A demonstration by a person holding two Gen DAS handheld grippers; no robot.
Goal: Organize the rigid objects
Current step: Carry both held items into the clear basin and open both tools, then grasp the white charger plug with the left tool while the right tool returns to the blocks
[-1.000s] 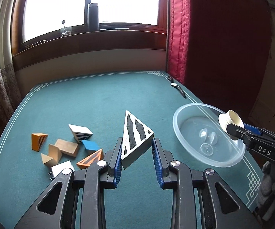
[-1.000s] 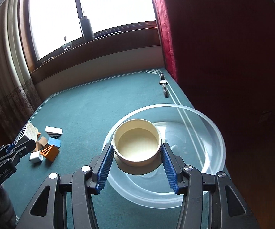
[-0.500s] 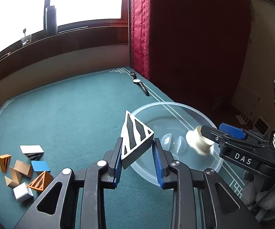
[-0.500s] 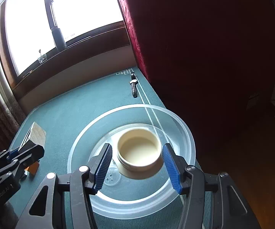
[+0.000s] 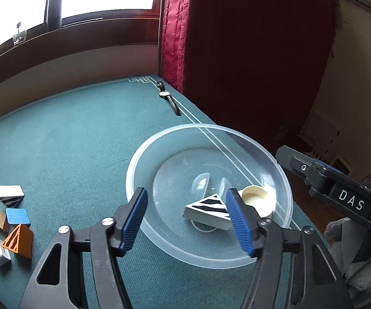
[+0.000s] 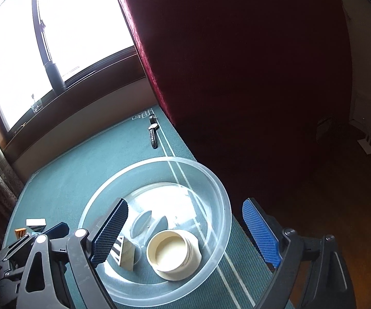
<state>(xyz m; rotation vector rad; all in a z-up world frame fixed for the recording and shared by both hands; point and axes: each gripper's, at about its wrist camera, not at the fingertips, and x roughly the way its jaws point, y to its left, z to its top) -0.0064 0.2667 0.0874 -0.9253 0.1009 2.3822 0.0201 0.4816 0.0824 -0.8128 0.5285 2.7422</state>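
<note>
step in hand: release into the clear bowl (image 5: pixel 144 159). left gripper (image 5: pixel 185 222) and right gripper (image 6: pixel 185 234) have just been opening; both now hold nothing. striped wedge (image 5: pixel 208 212) and cream cup (image 6: pixel 172 252) lie below them in the bowl. next: withdraw, then fetch the loose blocks (image 5: pixel 7 219) left of the left gripper.

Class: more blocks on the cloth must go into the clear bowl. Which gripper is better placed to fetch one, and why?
Left. The left gripper, open, has the blocks close at its left; the right gripper sits across the bowl.

A home room: red curtain (image 5: pixel 180 38), windowsill (image 5: pixel 82 33), green carpeted table (image 5: pixel 69 134)
</note>
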